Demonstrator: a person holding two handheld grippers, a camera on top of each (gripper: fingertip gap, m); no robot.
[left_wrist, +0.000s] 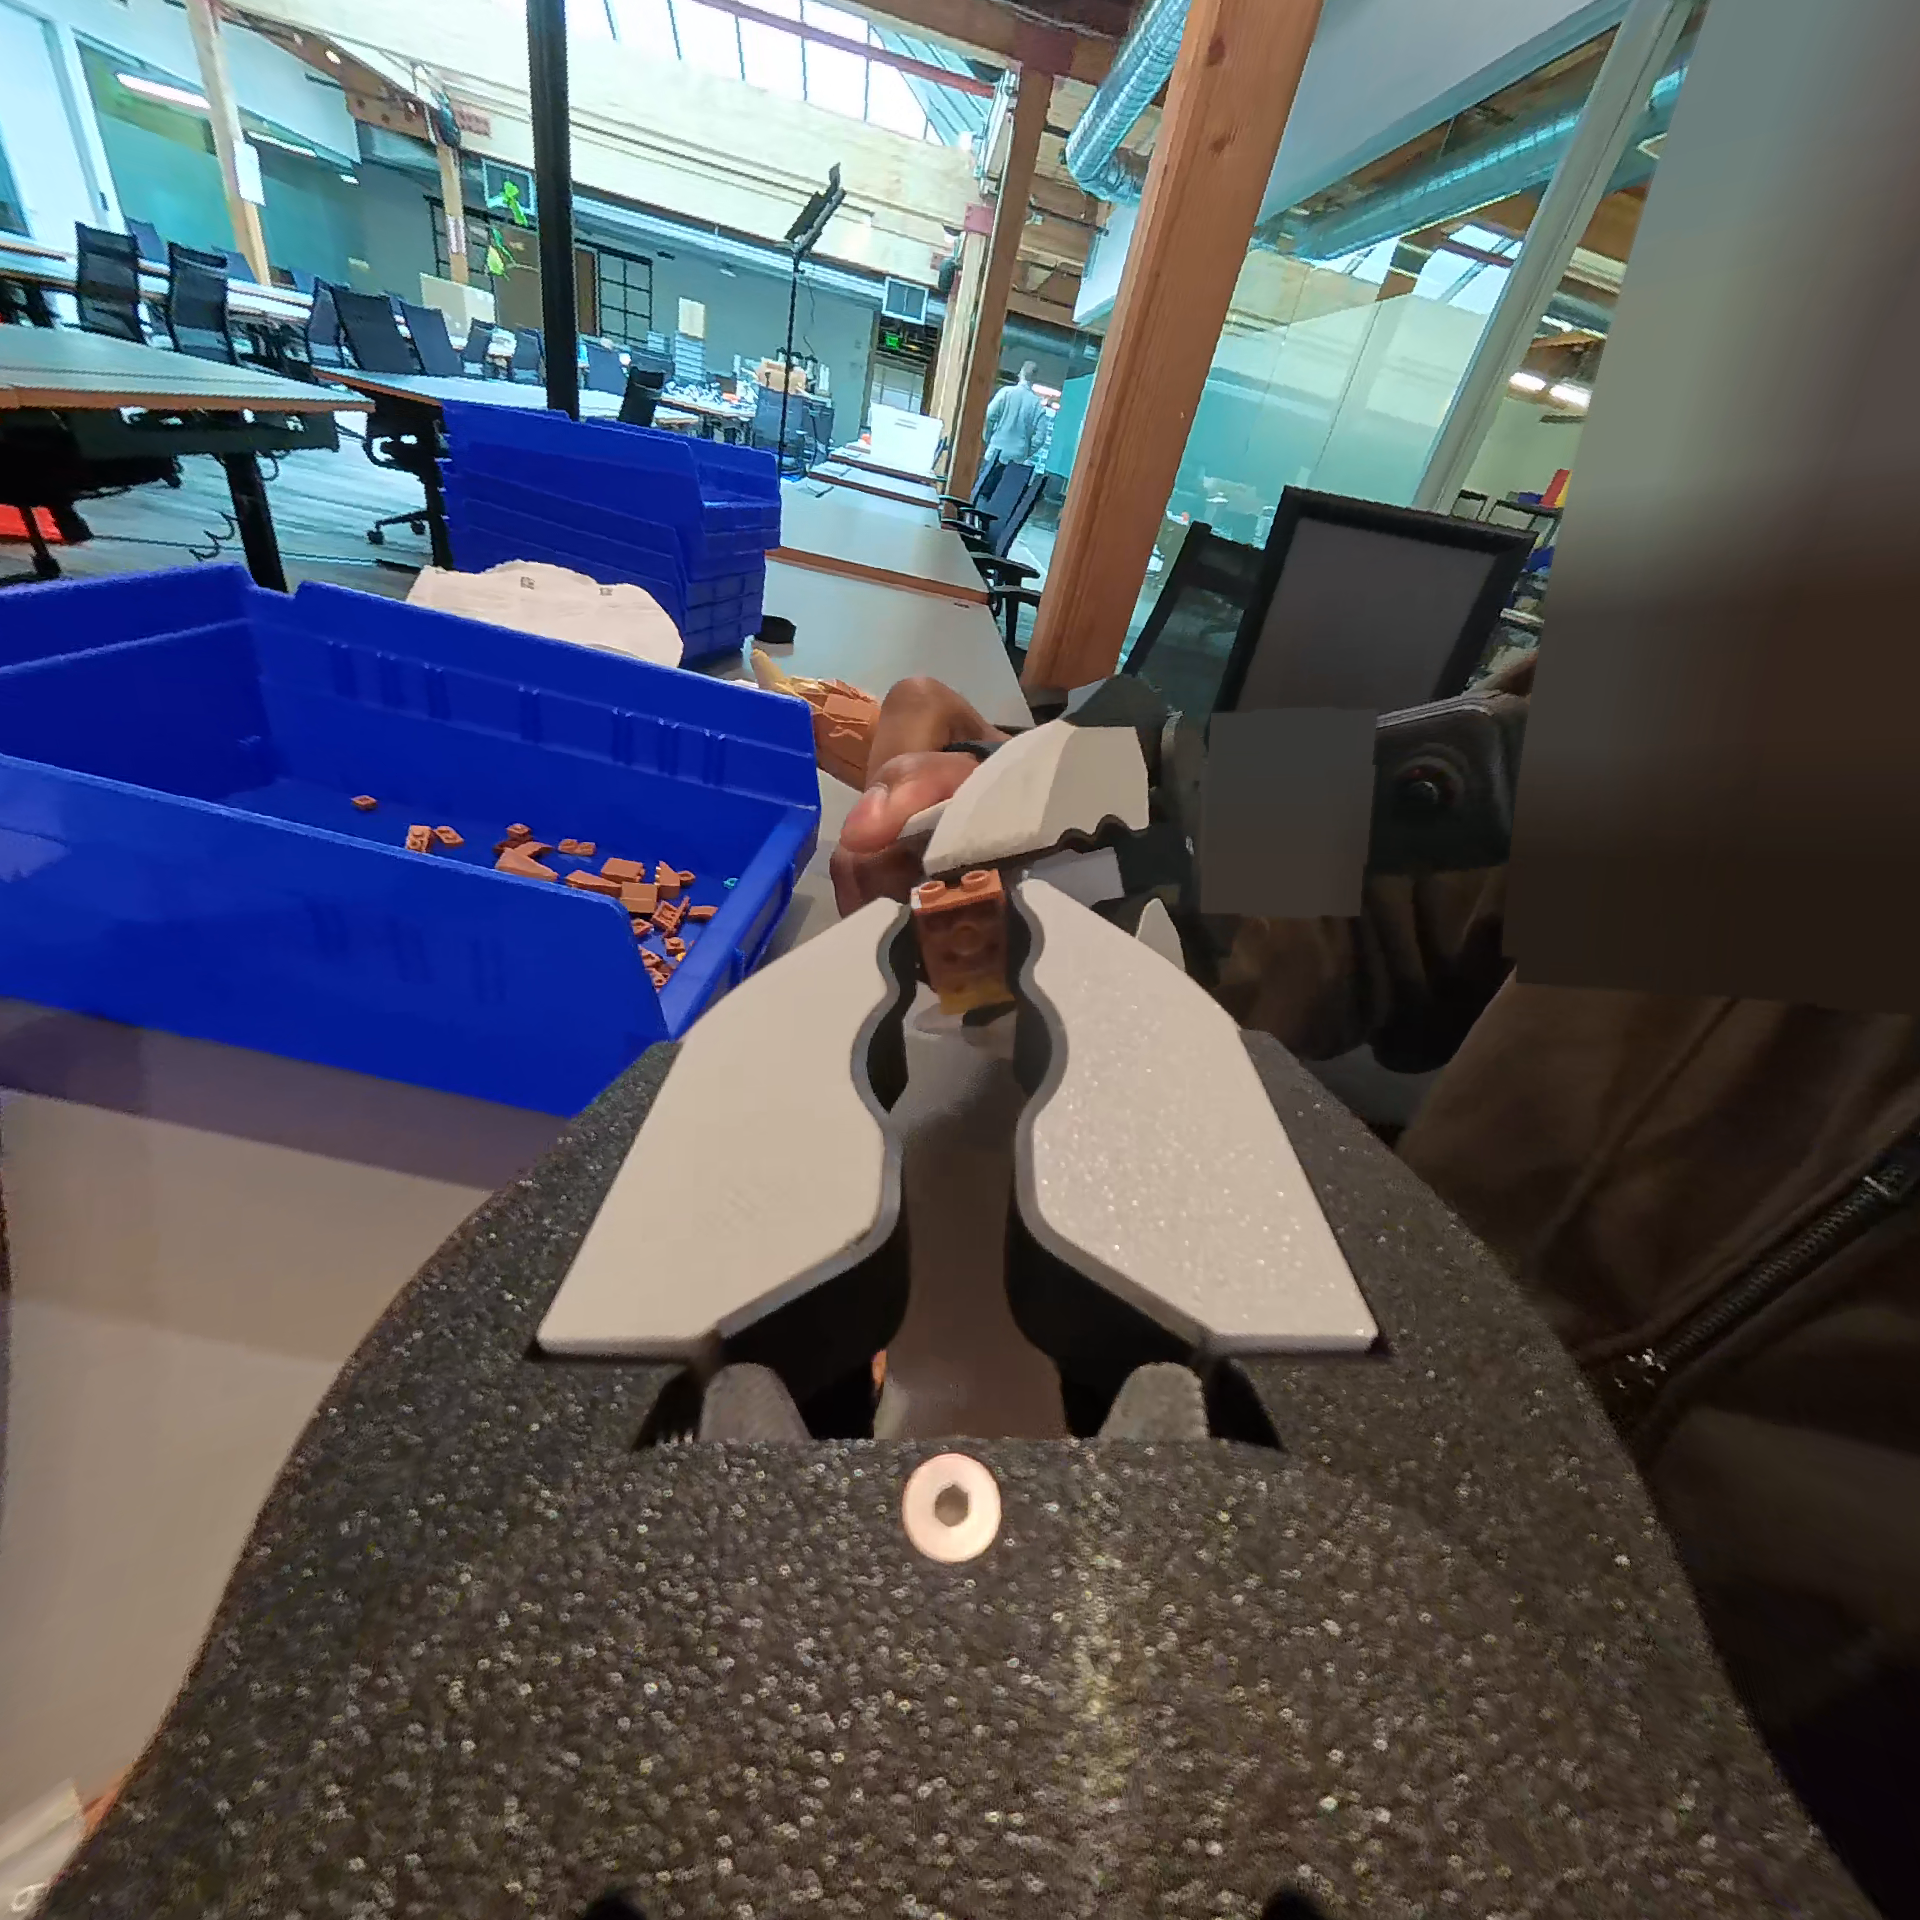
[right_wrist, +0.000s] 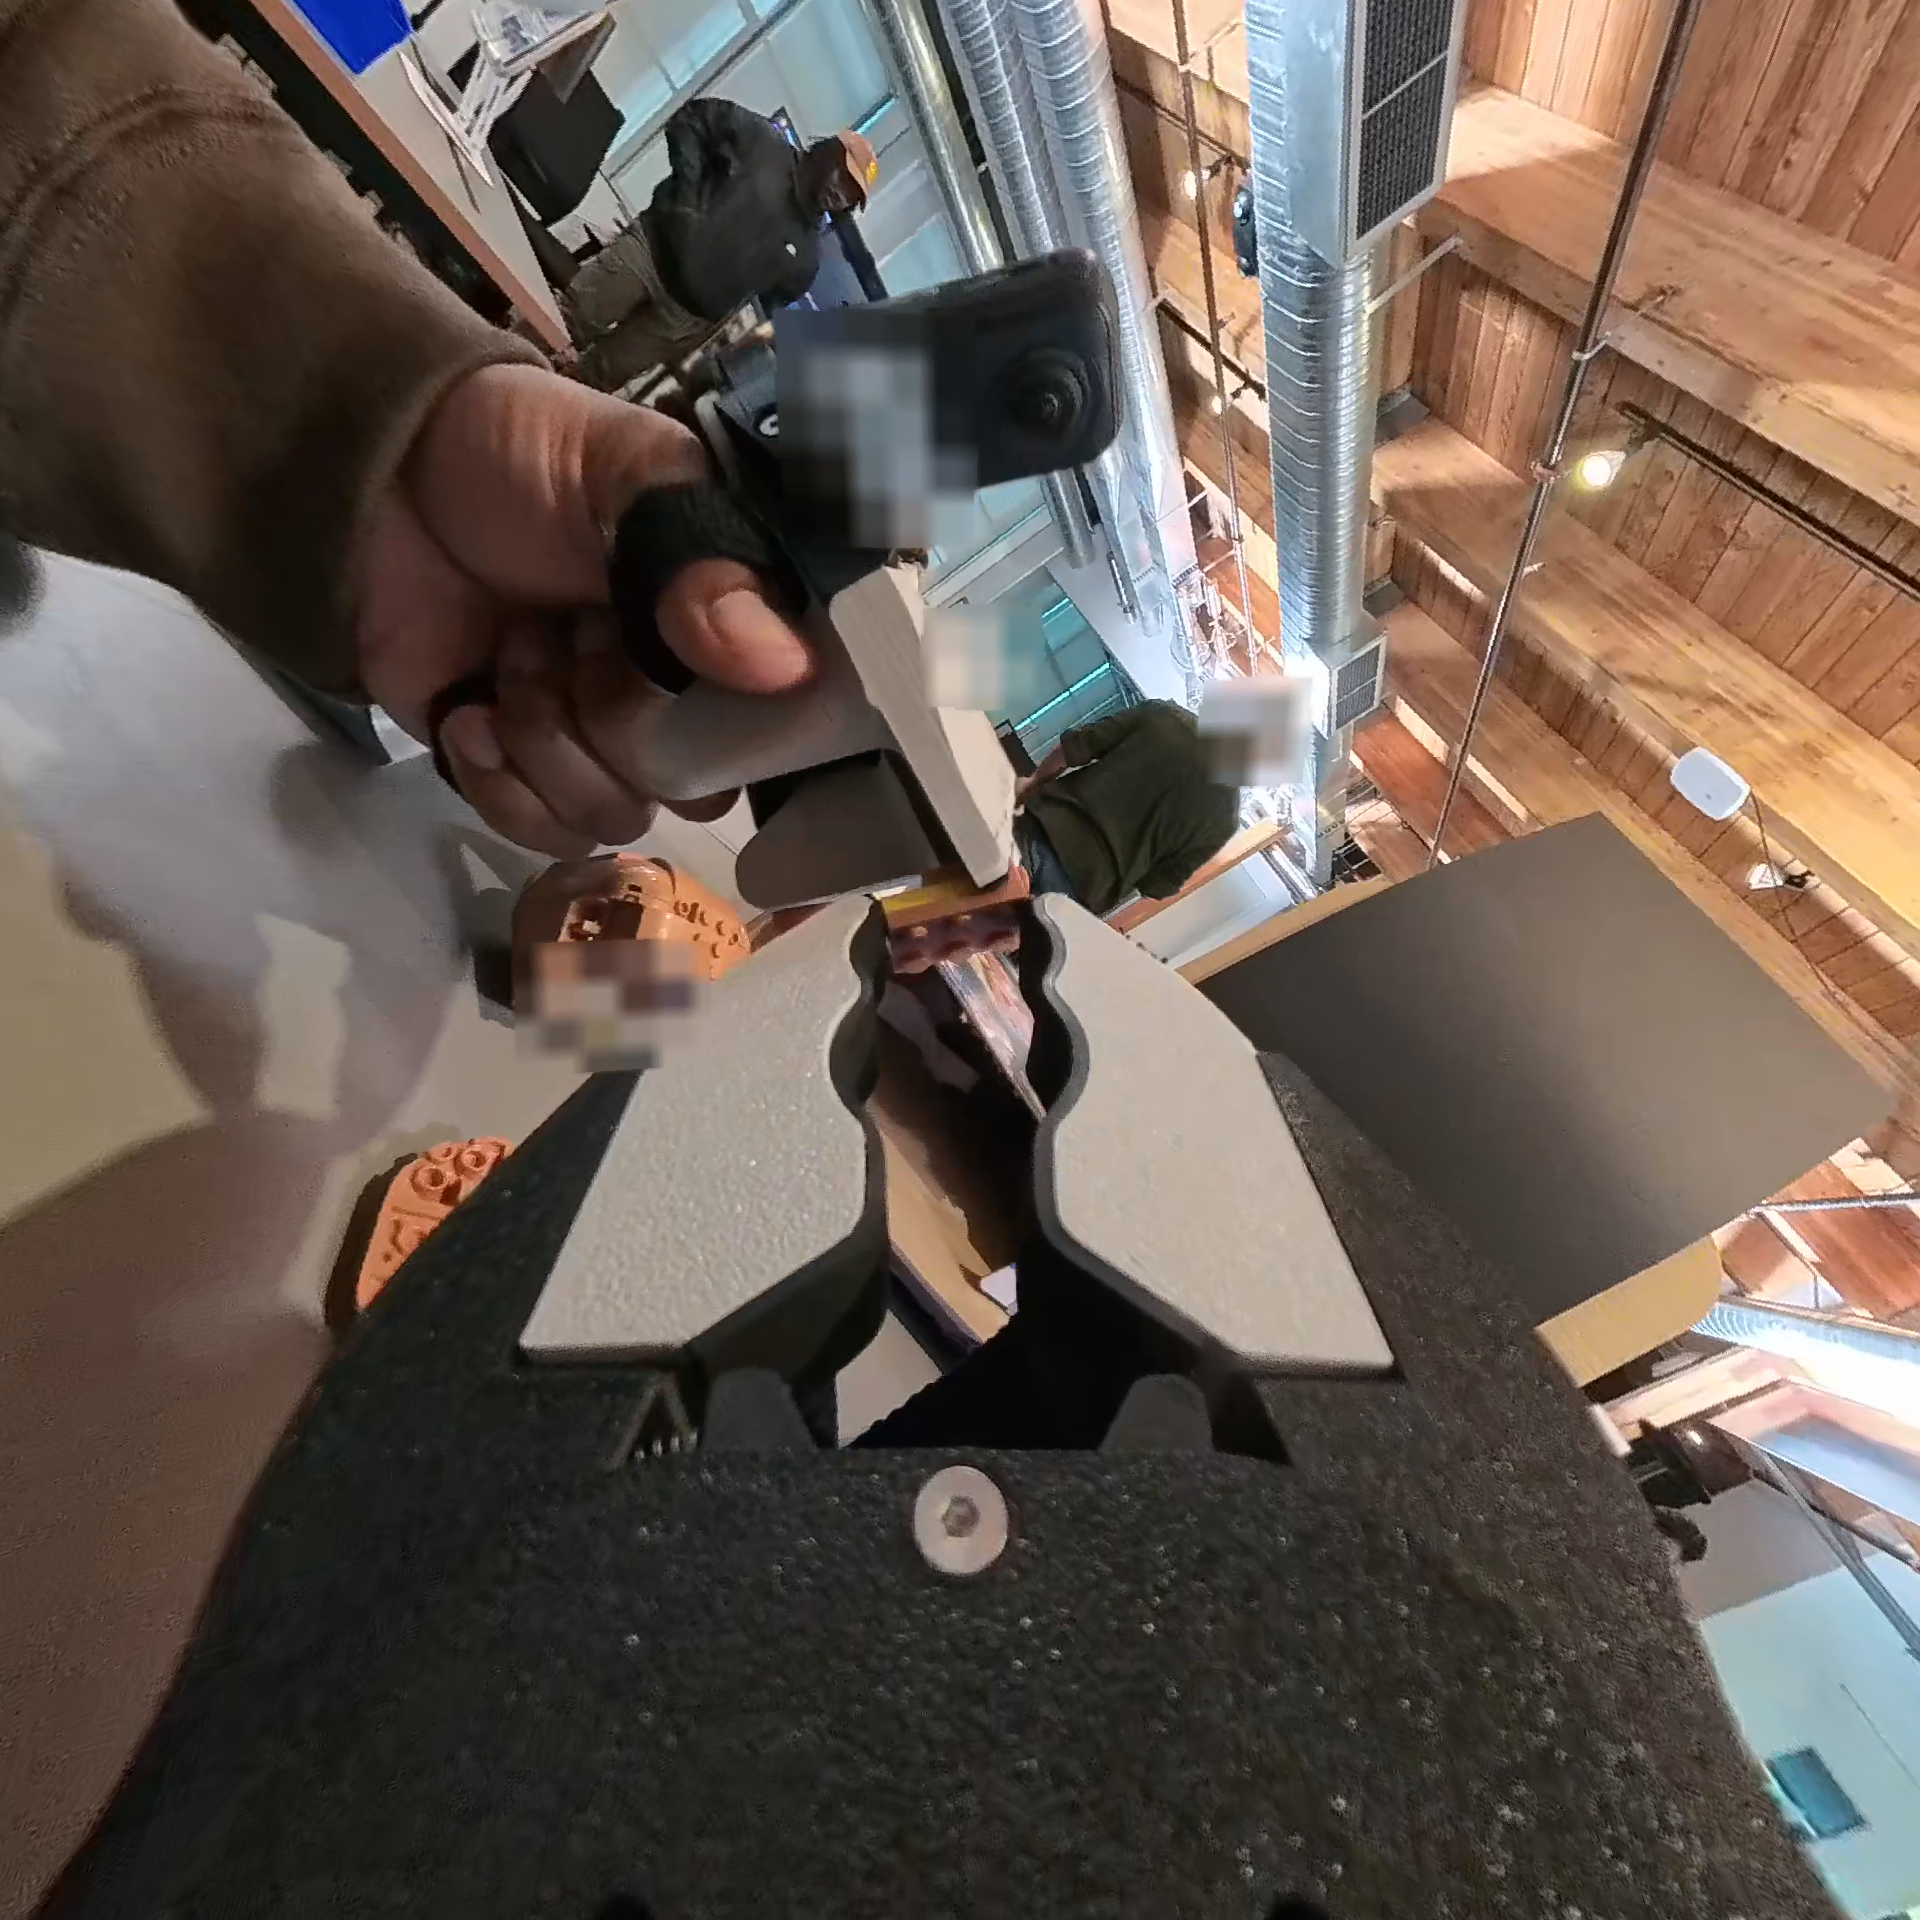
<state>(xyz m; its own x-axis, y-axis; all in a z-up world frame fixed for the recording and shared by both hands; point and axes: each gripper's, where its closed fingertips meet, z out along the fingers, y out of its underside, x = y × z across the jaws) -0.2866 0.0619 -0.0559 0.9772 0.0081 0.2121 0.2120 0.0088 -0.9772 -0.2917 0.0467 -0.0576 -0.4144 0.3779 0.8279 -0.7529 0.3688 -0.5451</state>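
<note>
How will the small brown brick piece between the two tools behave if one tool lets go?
The brown brick piece looks rigid and light. Pinched only at the left tool's tips, it may pivot or slip. Its stacked parts might separate.

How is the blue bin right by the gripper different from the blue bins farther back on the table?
The near blue bin sits alone with its inside in view; the far blue bins are nested in a stack. The near blue bin holds loose brown bricks on its floor; nothing can be seen inside the far blue bins. The near one sits beside the left gripper, which grips a small brown brick assembly; the far stack lies behind white paper. Both are the same blue plastic.
</note>
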